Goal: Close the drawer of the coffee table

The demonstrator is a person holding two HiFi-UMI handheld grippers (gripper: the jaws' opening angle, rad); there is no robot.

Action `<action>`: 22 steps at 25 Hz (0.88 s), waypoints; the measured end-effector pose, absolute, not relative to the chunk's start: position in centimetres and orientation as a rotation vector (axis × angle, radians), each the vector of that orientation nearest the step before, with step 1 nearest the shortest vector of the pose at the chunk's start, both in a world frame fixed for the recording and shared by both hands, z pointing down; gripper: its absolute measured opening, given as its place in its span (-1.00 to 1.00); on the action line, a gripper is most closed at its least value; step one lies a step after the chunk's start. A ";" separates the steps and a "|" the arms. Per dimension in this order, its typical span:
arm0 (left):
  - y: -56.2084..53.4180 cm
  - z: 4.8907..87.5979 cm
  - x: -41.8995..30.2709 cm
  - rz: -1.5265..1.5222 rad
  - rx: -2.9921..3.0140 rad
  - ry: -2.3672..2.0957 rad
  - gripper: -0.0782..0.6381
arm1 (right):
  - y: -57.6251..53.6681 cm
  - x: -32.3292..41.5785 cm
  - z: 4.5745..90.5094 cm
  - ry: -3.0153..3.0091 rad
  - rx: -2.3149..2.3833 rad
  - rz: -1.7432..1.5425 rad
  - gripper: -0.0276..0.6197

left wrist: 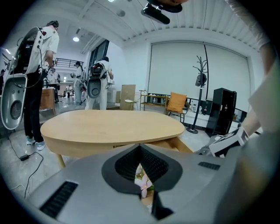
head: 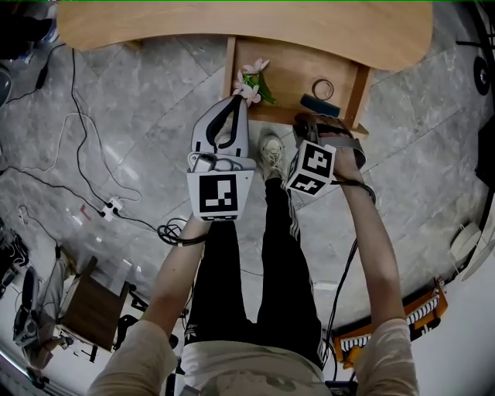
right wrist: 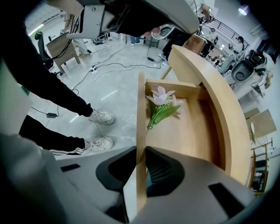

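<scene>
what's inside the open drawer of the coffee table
A pink flower sprig, a small ring and a dark blue flat object lie in the drawer. Its back part is hidden under the tabletop.

Open drawer of coffee table: flowers, ring, dark blue block.

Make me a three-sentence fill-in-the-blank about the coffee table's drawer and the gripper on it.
1. The coffee table's drawer stands ____.
2. The right gripper is clamped on the drawer's ____ panel.
3. Besides a ring and a dark blue item, the drawer holds a bunch of ____.

Missing words: open; front; flowers.
</scene>
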State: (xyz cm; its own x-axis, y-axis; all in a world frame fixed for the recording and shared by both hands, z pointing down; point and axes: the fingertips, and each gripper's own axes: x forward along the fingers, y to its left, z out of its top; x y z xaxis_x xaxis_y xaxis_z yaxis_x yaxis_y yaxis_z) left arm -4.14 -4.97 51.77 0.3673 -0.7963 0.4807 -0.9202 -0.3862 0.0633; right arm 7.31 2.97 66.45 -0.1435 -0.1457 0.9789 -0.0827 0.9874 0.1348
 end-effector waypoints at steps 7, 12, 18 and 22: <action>-5.6 51.2 -5.0 0.572 2.286 -1.558 -0.76 | 2.5 7.3 64.2 -1.727 0.170 -0.084 -0.69; -6.0 50.6 -4.6 0.570 2.294 -1.559 -0.76 | 2.3 7.6 63.5 -1.715 0.193 -0.075 -0.69; -6.5 51.1 -3.7 0.574 2.316 -1.540 -0.76 | 0.8 7.9 63.7 -1.728 0.252 -0.115 -0.69; -6.0 51.9 -3.6 0.590 2.298 -1.527 -0.76 | -0.9 7.4 63.6 -1.736 0.294 -0.111 -0.69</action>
State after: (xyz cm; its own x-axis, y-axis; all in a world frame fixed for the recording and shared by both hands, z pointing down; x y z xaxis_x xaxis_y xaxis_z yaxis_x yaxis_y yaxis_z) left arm -3.58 -6.02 51.92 0.3442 -0.7933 0.5022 -0.9249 -0.3785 0.0360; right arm 7.39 -0.87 63.63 -0.1593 -0.2573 0.9531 -0.1339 0.9622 0.2373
